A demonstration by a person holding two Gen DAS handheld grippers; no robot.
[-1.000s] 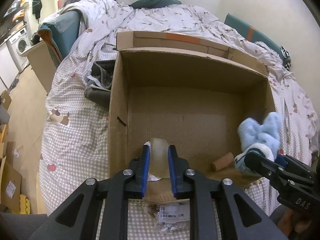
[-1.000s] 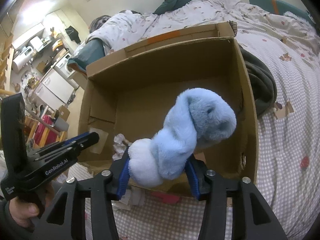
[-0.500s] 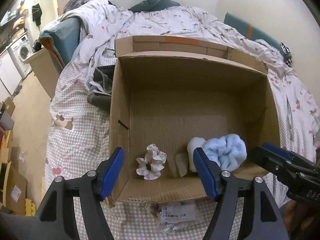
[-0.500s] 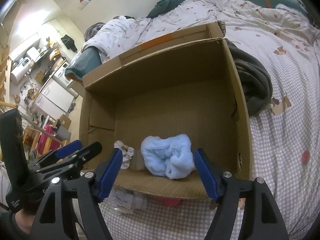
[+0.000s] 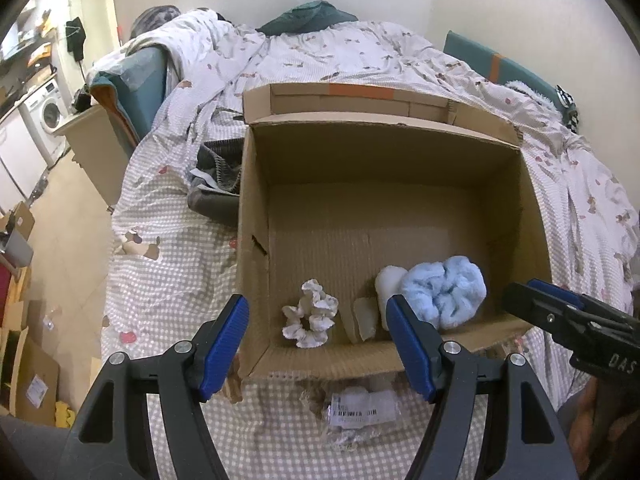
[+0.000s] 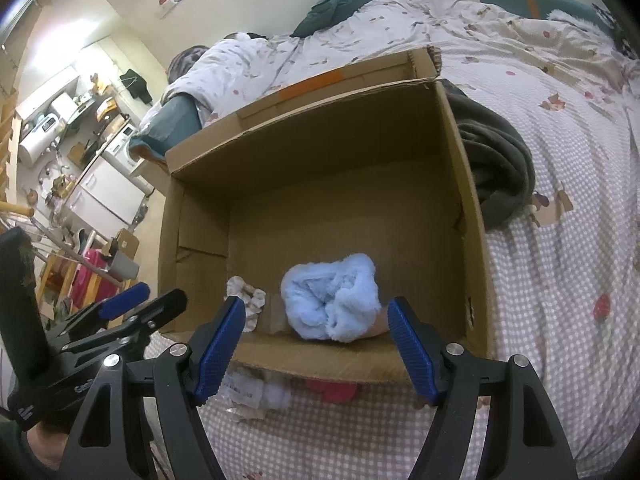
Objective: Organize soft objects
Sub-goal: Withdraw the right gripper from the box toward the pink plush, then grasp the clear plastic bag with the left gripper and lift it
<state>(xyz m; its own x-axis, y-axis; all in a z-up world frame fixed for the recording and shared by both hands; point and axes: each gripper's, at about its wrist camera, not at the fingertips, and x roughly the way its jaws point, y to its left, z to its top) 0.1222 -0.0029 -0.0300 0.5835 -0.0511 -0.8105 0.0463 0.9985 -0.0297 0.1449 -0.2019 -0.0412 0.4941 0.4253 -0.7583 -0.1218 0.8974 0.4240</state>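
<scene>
An open cardboard box stands on the bed. Inside it, near the front wall, lie a fluffy light-blue sock bundle and a white scrunchie. My left gripper is open and empty, held just above the box's front edge. My right gripper is open and empty too, above the same edge, over the blue bundle. The right gripper also shows at the right of the left wrist view.
A plastic packet with a barcode label lies on the checked bedsheet in front of the box. Dark grey clothing lies beside the box. A teal pillow sits at the wall. The floor and cartons are to the left.
A second ago both grippers were shut, the right on the blue bundle, the left on something pale. Both have opened, the items lie in the box, and both grippers have pulled back slightly.
</scene>
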